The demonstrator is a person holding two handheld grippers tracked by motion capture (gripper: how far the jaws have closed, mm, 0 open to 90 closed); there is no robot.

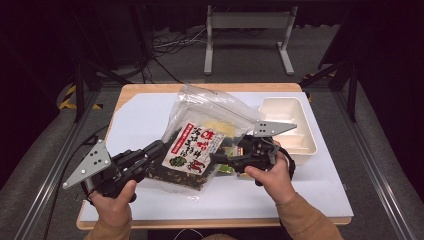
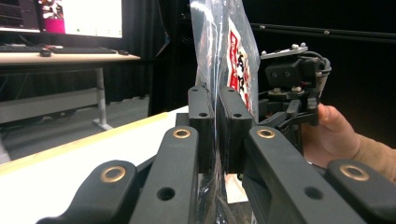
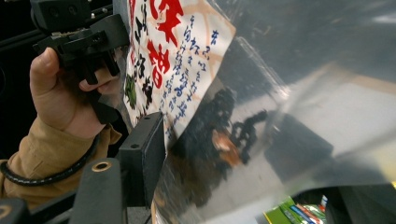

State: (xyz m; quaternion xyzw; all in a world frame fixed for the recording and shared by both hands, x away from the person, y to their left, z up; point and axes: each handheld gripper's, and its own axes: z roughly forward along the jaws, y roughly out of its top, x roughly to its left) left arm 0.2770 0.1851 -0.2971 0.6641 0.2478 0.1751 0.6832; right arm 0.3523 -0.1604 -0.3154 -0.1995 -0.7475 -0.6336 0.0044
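Above the white table (image 1: 150, 120), near-centre, the clear crinkly bag (image 1: 200, 140) hangs lifted between both tools. Left gripper (image 2: 214, 128) is clamped on the bag's left edge; right gripper (image 1: 222, 159) appears clamped on its right side. Dark dried contents have settled at the bottom behind the glossy printed label (image 3: 177, 60). Rigid cream tray (image 1: 295, 125) far right looks empty; any transfer is judged not started.

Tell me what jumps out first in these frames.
A clear plastic bag with a red-and-white printed label and dark dried contents is held up over the middle of the table, gripped from both sides by the left gripper and right gripper. Behind it at the right sits a cream tray.
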